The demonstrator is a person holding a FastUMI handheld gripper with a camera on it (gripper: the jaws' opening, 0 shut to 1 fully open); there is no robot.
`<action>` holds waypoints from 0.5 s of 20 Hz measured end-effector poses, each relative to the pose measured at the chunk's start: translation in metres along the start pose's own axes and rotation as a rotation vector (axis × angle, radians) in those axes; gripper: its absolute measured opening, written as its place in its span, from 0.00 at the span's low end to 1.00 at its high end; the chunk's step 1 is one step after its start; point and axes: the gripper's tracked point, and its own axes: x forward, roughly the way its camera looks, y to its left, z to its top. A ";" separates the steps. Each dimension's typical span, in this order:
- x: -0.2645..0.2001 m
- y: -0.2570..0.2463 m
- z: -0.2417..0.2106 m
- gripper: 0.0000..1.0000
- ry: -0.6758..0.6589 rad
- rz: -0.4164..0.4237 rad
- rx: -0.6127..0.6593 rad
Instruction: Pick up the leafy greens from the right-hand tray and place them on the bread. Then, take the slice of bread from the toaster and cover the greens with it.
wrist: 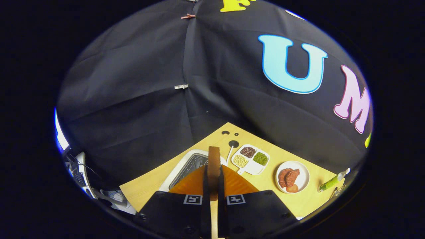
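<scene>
Holding the bread slice [214,162] edge-up — my tongs [214,191] are clamped on it, above the table [146,187].
Toaster step looks done; covering the greens remains — metal tray [186,166] just beyond at eleven o'clock.

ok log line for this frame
gripper: shut on bread slice | slice: upright, edge-on | beyond: metal tray, divided dish, plate

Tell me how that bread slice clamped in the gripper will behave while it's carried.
The bread slice stands on edge between the gripper fingers without sagging, so it is probably fairly stiff. It looks thin, so likely light. With only its lower part pinched, it may pivot or crumble if squeezed harder, so move it gently over the metal tray.
</scene>
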 end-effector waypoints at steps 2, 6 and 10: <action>-0.014 -0.014 0.001 0.12 -0.010 -0.005 0.039; -0.035 -0.058 -0.015 0.12 -0.005 -0.047 0.089; -0.045 -0.084 -0.062 0.12 0.059 -0.044 0.169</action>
